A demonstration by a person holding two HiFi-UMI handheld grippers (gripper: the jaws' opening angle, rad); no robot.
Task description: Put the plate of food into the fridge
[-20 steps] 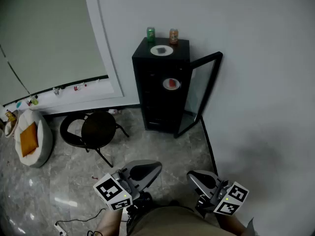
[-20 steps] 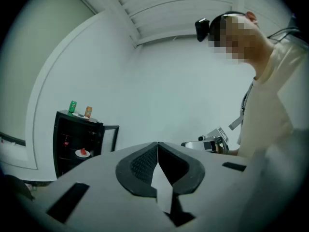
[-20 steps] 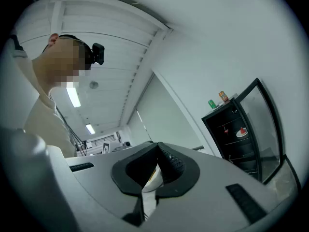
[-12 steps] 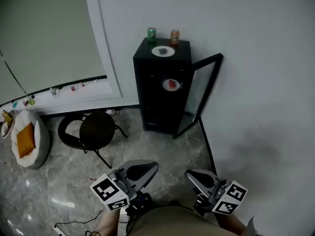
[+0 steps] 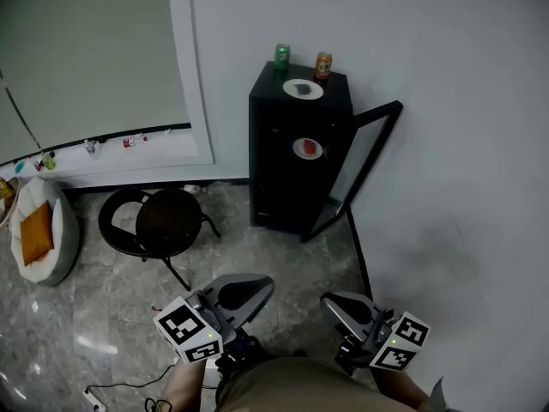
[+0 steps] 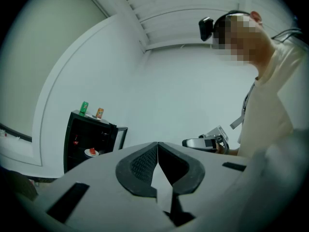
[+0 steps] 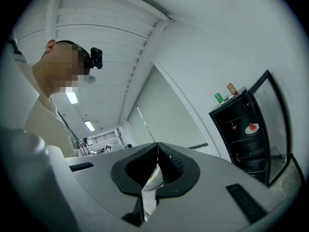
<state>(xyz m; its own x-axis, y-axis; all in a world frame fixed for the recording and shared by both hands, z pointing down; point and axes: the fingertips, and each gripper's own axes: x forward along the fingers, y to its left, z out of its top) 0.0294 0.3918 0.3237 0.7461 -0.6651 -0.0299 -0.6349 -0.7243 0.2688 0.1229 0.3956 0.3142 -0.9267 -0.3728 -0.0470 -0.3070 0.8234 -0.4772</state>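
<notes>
Food on plate inside open fridge is too small to identify.

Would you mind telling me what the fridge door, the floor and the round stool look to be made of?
Fridge door: a black frame round a clear pane, probably glass, since the wall shows through it. Floor: polished grey stone or stone-look tile, veined, with bright reflections. Stool: thin dark legs, likely metal; the round dark seat's material is not clear.
</notes>
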